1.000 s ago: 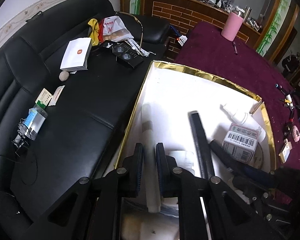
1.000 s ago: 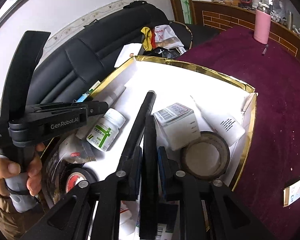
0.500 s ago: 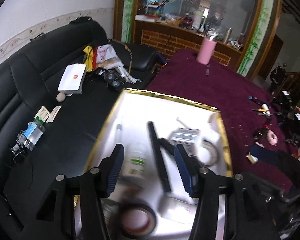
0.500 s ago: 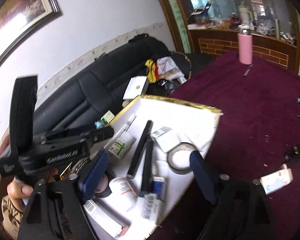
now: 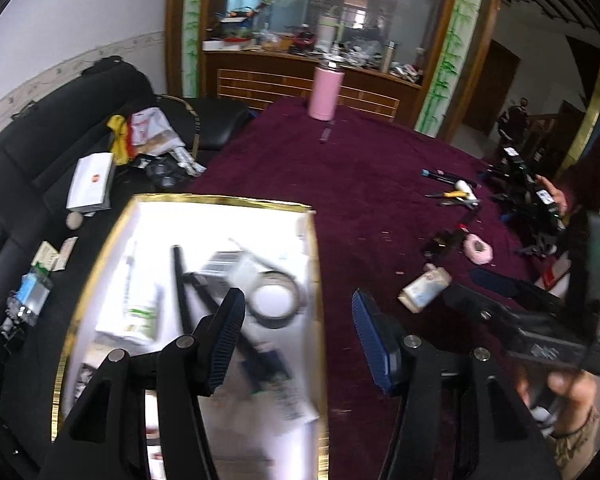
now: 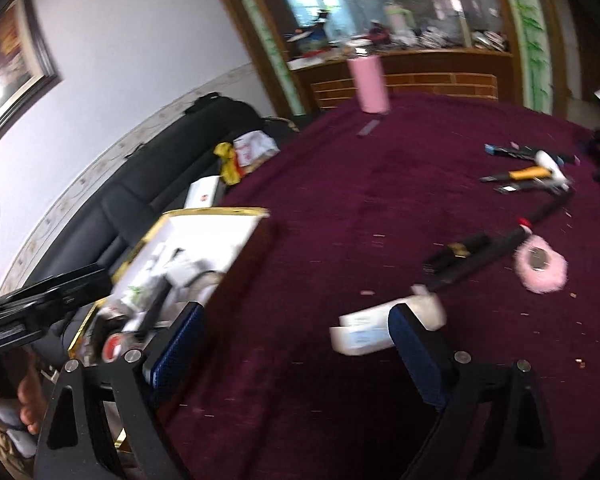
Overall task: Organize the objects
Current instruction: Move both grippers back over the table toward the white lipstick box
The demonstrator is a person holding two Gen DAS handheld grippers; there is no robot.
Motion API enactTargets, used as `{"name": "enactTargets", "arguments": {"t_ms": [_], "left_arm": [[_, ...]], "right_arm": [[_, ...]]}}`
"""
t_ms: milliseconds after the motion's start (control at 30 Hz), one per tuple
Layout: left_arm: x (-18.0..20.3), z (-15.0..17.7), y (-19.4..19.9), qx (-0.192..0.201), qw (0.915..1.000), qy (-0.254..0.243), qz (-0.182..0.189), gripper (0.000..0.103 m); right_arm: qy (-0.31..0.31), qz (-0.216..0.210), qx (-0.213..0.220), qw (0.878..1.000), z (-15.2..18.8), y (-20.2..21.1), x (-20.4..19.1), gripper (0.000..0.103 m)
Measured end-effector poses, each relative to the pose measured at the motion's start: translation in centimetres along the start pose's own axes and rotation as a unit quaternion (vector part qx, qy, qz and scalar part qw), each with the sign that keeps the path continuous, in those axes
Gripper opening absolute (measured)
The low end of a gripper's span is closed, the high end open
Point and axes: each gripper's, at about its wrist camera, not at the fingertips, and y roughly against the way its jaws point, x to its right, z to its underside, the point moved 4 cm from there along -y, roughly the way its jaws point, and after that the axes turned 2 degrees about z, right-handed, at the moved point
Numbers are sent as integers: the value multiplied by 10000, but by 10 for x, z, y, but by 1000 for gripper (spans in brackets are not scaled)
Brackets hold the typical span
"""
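Daylight comes from the windows mirrored in the glass-fronted wooden cabinet (image 5: pixel 320 12) at the far end, and it leaves my room evenly bright. The white inside of the gold-rimmed open box (image 5: pixel 220 216) glares almost to blank in my left view, washing out detail. Motion blur smears the box contents there, while the maroon velvety table cover (image 5: pixel 360 184) farther off stays fairly sharp. My right view is softer overall: the small white carton (image 6: pixel 364 330) on the cover is streaked and the room tilts. Both fisheye pictures bend straight lines near the edges and fall to black in the corners. The black leather sofa (image 5: pixel 40 152) shows dull highlights.
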Motion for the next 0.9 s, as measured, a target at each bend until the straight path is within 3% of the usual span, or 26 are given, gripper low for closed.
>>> {"name": "enactTargets", "arguments": {"t_ms": [267,533,900], "left_arm": [[54,-1,-27,-315,9986,-427,76,55],[91,-4,-55,-459,9969,-526,355,55],[117,3,-100,-833,9922,-827,410,55]], "right_arm": [[-638,277,332,9970,-3,11,66,96],[-739,305,337,9962,-4,13,76,96],[-1158,544,335,9912,-5,16,110,96]]}}
